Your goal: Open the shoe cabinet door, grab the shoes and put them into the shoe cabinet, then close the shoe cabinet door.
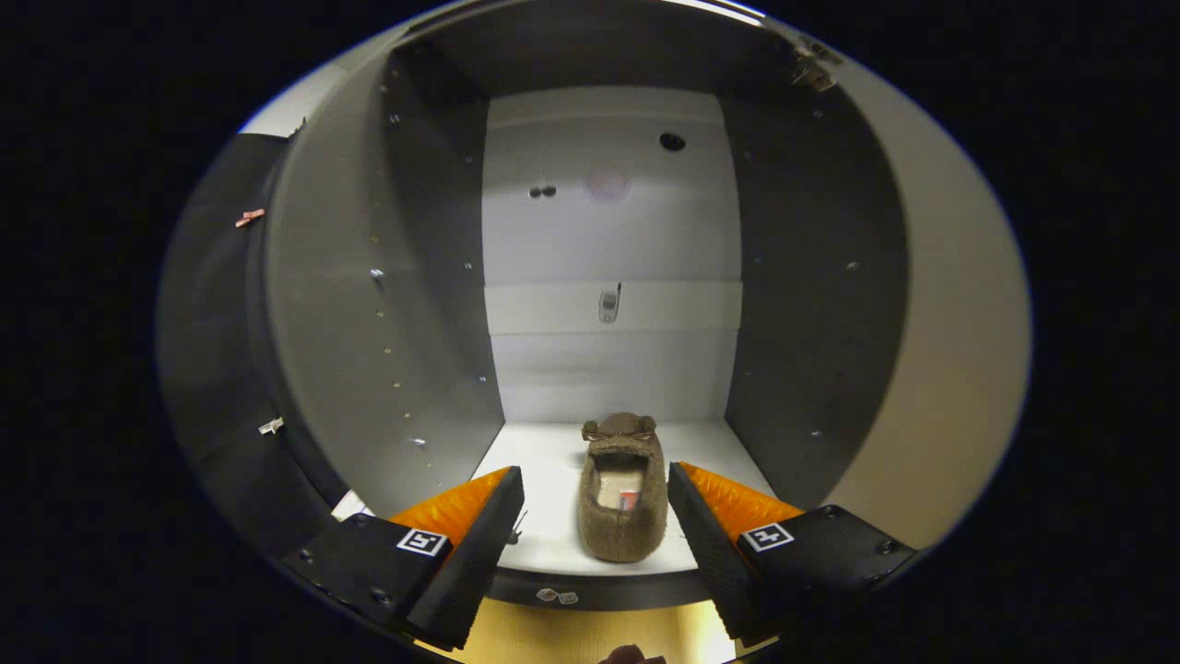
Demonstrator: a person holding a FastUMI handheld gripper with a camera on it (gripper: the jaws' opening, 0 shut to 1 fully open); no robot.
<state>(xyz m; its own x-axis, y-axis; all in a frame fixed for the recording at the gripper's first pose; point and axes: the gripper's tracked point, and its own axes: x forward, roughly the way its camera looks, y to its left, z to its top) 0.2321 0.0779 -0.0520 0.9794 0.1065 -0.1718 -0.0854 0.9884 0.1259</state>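
Note:
A brown furry slipper lies on the white floor of the shoe cabinet, heel toward me, toe pointing at the back wall. My gripper is open, its two fingers spread either side of the slipper's heel end with a gap on both sides, not touching it. The cabinet stands open in front of me, with dark side walls and a pale back panel. The open door shows as a pale panel past the right wall.
The cabinet's dark front edge runs just under the slipper, with a wooden floor below it. A small fitting sits on the back panel's cross rail. Room remains on the cabinet floor left and right of the slipper.

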